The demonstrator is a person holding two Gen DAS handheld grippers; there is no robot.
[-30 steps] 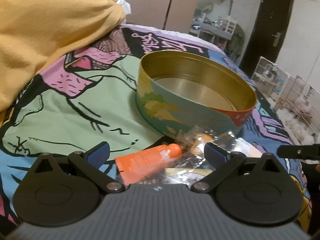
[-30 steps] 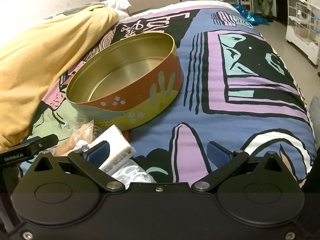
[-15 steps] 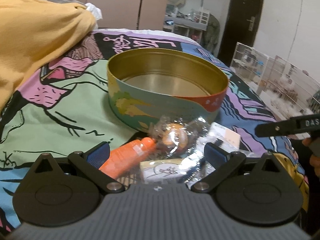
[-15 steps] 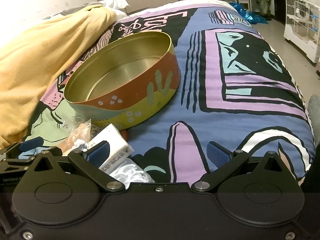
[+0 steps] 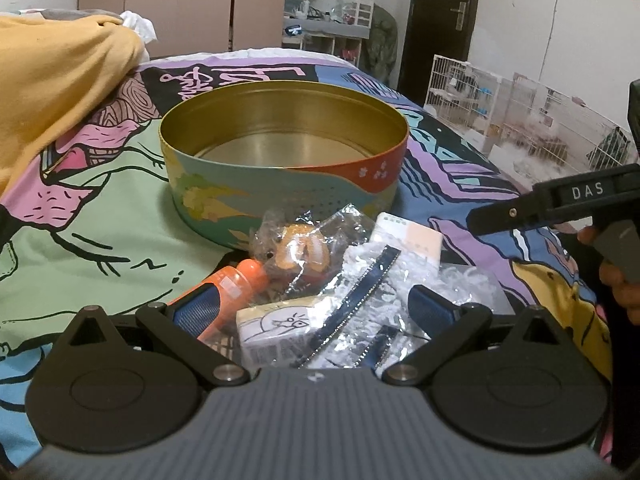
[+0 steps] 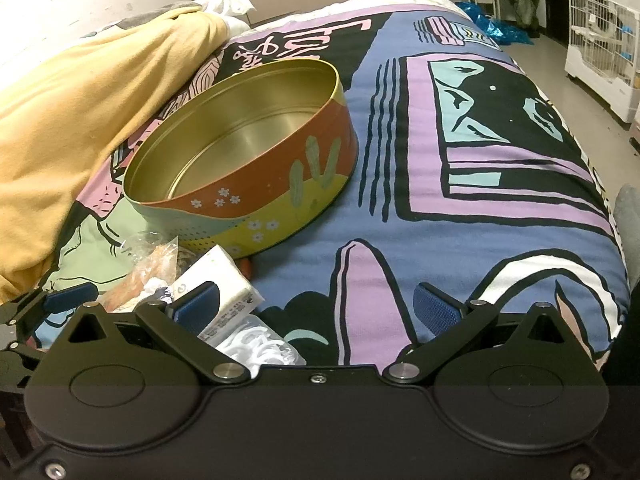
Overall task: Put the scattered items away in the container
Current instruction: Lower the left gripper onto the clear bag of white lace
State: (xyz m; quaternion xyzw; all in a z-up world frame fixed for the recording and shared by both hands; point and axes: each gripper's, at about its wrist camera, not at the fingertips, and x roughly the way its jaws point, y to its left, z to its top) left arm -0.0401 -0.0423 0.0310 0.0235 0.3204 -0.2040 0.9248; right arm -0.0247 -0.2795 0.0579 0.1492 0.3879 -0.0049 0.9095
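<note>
An empty round tin with a gold inside stands on the patterned bedspread; it also shows in the right wrist view. In front of it lies a pile: an orange tube, a clear-wrapped pastry, a white tissue pack, a small printed box and a silvery packet with blue strips. My left gripper is open, low over the pile, around the box and packet. My right gripper is open and empty, with the tissue pack and white rings bag by its left finger.
A yellow blanket is heaped at the left of the bed. White wire cages stand on the floor off the bed's right side. The right gripper's body shows at the right in the left wrist view.
My left gripper has swung right and forward over the pile; the box and silvery packet now lie between its fingers. The right gripper has barely moved.
</note>
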